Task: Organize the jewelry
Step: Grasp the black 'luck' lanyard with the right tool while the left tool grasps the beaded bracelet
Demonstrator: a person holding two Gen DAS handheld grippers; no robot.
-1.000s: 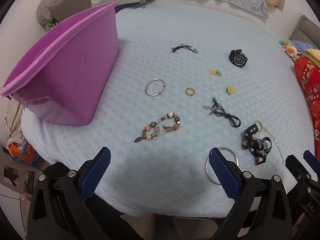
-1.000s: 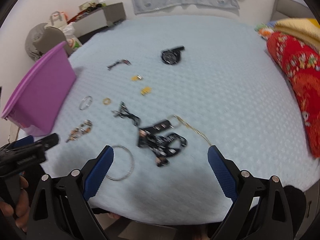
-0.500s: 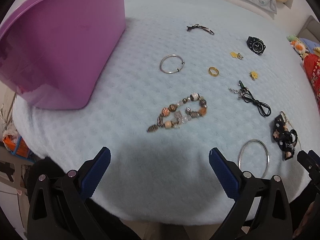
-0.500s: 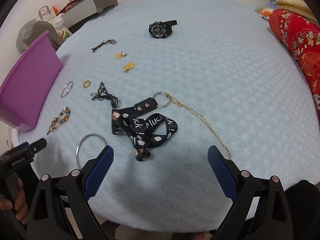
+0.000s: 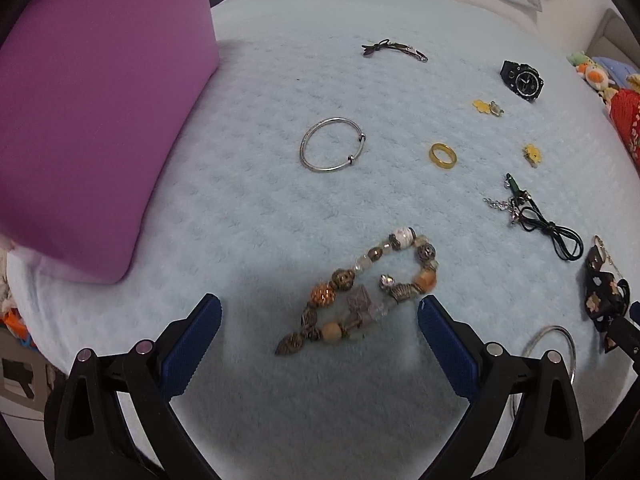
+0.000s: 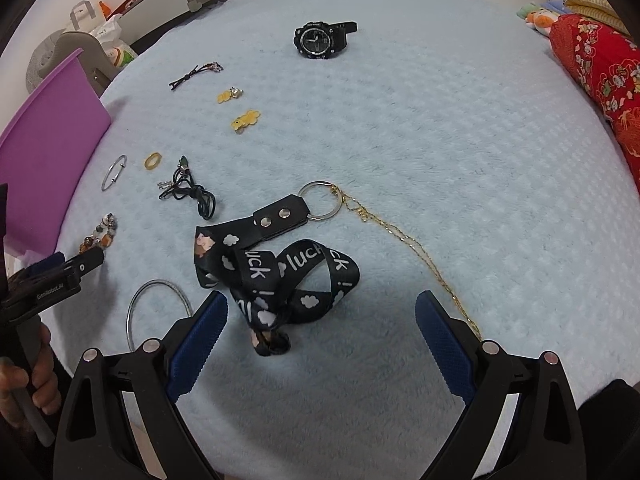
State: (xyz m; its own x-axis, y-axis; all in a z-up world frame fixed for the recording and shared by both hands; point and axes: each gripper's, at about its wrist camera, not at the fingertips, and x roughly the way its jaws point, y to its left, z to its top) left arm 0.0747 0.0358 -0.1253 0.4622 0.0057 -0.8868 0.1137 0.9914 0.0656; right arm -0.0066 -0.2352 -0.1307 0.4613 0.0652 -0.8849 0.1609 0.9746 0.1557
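Observation:
Jewelry lies spread on a pale blue blanket. My left gripper is open, its blue pads either side of a brown beaded bracelet. Beyond lie a silver bangle, a gold ring, a black cord necklace and a black watch. My right gripper is open over a black "luck" lanyard with a key ring. A thin gold chain trails right of it. A large silver hoop lies by the left pad.
A purple plastic bin stands at the left on the blanket. Yellow flower charms and a dark hair clip lie further back. A red patterned cushion sits at the right edge. The left gripper shows in the right wrist view.
Both grippers have moved forward and lower over the blanket. The left one has closed in on the beaded bracelet, the right one on the lanyard. Both stay open.

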